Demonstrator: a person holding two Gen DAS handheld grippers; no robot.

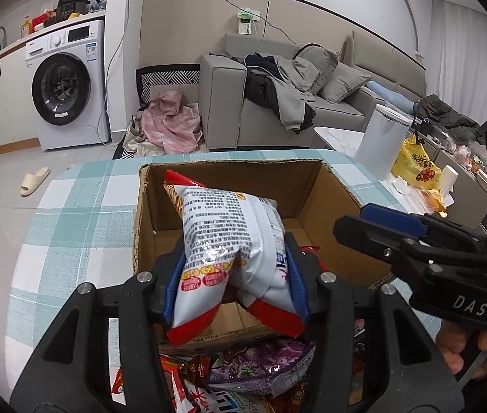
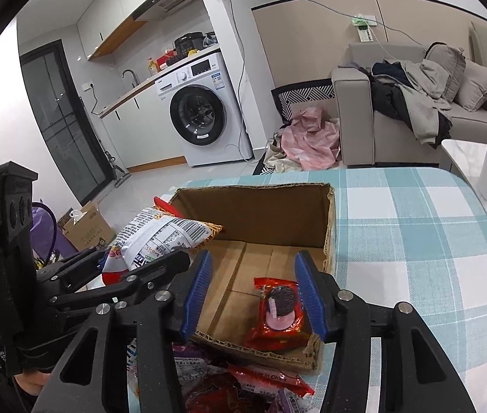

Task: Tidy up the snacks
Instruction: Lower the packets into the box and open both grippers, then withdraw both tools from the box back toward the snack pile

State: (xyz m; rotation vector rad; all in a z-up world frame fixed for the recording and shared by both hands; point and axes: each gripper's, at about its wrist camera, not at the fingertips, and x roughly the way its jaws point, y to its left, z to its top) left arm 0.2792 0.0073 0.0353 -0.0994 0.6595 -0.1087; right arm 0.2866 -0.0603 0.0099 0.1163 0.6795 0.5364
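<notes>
An open cardboard box [image 1: 312, 186] stands on the checked tablecloth [image 1: 82, 227]. My left gripper [image 1: 235, 275] is shut on a white and red snack bag [image 1: 223, 234], which hangs tilted over the box's near left part. From the right wrist view the same bag [image 2: 161, 237] and left gripper [image 2: 123, 265] are at the box's left wall [image 2: 260, 206]. My right gripper [image 2: 253, 292] is open above the box's near right corner. A red cookie packet [image 2: 278, 313] lies there, below and between the pads, which do not touch it. In the left wrist view the right gripper [image 1: 357, 222] reaches in from the right.
Loose snack packets lie heaped in front of the box, a purple one [image 1: 260, 361] and red ones [image 2: 264, 378] among them. A white bin [image 1: 381, 137] and a yellow bag [image 1: 412, 165] stand beyond the table's right edge. A sofa and a washing machine are behind.
</notes>
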